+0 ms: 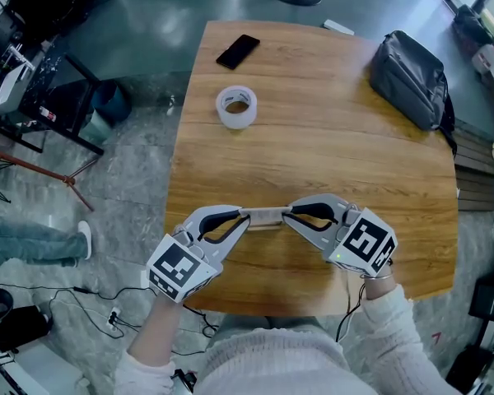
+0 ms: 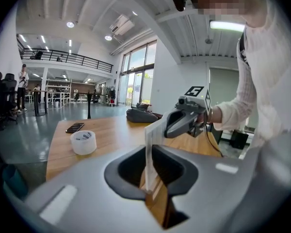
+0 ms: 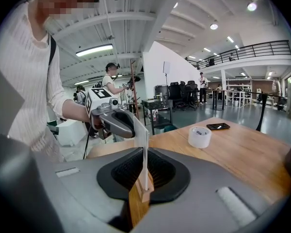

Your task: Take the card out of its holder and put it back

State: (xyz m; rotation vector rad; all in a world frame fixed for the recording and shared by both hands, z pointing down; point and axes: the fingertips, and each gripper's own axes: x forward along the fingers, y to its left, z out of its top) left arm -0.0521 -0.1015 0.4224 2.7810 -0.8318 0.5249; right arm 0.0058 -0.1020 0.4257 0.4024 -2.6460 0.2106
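Note:
A white card (image 1: pixel 263 215) stands in a small wooden holder (image 1: pixel 266 224) low over the near part of the table (image 1: pixel 313 146). My two grippers face each other across it. The left gripper (image 1: pixel 247 217) is shut on the card's left end; in the left gripper view the card (image 2: pixel 150 152) runs edge-on between its jaws (image 2: pixel 150 191). The right gripper (image 1: pixel 286 213) is shut on the holder's right end. In the right gripper view the wooden block (image 3: pixel 145 194) sits pinched at the jaw tips (image 3: pixel 145 195), with the card (image 3: pixel 145 154) upright in its slot.
A roll of clear tape (image 1: pixel 236 106) lies further back on the table, a black phone (image 1: pixel 238 51) near the far left edge, a grey bag (image 1: pixel 412 79) at the far right corner. Metal racks and cables stand on the floor at the left.

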